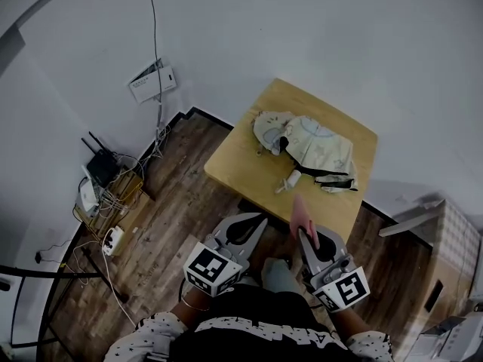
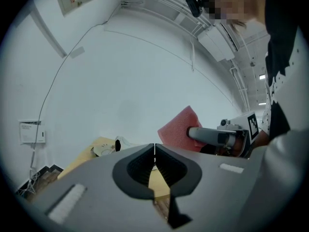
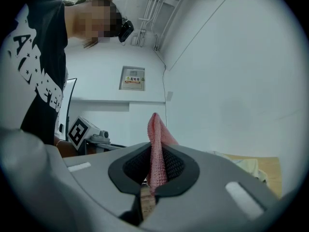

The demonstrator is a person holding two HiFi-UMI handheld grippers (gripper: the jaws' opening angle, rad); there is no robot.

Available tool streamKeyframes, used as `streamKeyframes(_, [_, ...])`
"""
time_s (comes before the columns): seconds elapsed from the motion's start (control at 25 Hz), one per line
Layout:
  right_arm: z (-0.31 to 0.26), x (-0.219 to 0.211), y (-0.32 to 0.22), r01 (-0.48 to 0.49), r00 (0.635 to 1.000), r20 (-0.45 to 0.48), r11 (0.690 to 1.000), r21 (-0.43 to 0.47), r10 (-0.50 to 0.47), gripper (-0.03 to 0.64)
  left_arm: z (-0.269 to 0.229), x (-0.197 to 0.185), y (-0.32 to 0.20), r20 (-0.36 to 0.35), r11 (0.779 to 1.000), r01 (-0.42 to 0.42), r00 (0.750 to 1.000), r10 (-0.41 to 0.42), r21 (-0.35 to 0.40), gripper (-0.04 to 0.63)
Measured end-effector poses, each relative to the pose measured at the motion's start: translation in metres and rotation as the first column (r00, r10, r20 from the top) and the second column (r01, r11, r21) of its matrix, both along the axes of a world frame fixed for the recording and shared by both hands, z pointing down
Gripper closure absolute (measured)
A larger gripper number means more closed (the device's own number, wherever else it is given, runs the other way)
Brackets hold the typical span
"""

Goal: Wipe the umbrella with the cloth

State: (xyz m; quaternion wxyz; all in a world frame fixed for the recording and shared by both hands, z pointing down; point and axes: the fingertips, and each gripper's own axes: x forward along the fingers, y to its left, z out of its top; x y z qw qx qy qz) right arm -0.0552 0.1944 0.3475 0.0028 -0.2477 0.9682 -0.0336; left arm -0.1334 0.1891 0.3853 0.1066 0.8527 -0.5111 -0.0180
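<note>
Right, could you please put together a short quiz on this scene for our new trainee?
1. True or false: the left hand-held gripper is shut with nothing between its jaws.
2. What is the right hand-held gripper clamped on? A) a pink cloth B) a sponge C) a cup
3. Where does the umbrella lie?

Key: 1 true. 2 A. 3 Folded up on the wooden table, touched by neither hand-held gripper.
</note>
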Motion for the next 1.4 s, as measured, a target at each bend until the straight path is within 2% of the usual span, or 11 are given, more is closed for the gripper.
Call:
streamKeyframes(0.2, [0.003, -0.012, -0.013, 0.031, 0.999, 0.013, 1.0, 0.005, -0.031, 0.584, 0.008, -0.018, -0.008, 0.017, 0.999, 0.05, 0.999, -0.05, -0.02, 0.594])
streamKeyframes(0.44, [0.004, -0.011, -0.055, 0.025, 0.999, 0.044, 1.0, 0.008, -0.026, 0.584, 0.001, -0.031, -0.044, 0.062, 0.997, 0.079, 0.995, -0.078, -0.001, 0.594])
streamKeyframes(0.6, [0.003, -0.006, -0.089, 0.002, 0.998, 0.055, 1.0, 0.025, -0.004, 0.584, 0.004, -0.03, -0.075, 0.107, 0.998, 0.058, 0.993, -0.053, -0.039, 0.594])
streamKeyframes(0.72, [0.003, -0.001, -0.115, -0.013, 0.998, 0.058, 0.999, 0.034, 0.011, 0.584, 0.005, -0.032, -0.103, 0.128, 0.998, 0.056, 0.99, -0.051, -0.039, 0.594])
streamKeyframes(0.92, [0.008, 0.007, -0.156, -0.043, 0.997, 0.063, 0.999, 0.012, 0.042, 0.584, 0.01, -0.034, -0.148, 0.143, 0.998, 0.061, 0.988, -0.056, -0.029, 0.594])
streamKeyframes(1.04, [0.013, 0.015, -0.175, -0.057, 0.997, 0.054, 0.998, -0.001, 0.057, 0.584, 0.027, -0.03, -0.171, 0.173, 0.996, 0.059, 0.984, -0.047, -0.061, 0.592])
streamKeyframes(1.16, [0.018, 0.018, -0.191, -0.06, 0.997, 0.049, 0.998, -0.016, 0.061, 0.584, 0.043, -0.028, -0.191, 0.202, 0.994, 0.059, 0.979, -0.039, -0.095, 0.546])
streamKeyframes(1.4, [0.026, 0.019, -0.216, -0.055, 0.997, 0.045, 0.998, -0.043, 0.057, 0.584, 0.069, -0.027, -0.223, 0.304, 0.99, 0.061, 0.953, -0.02, -0.125, 0.521])
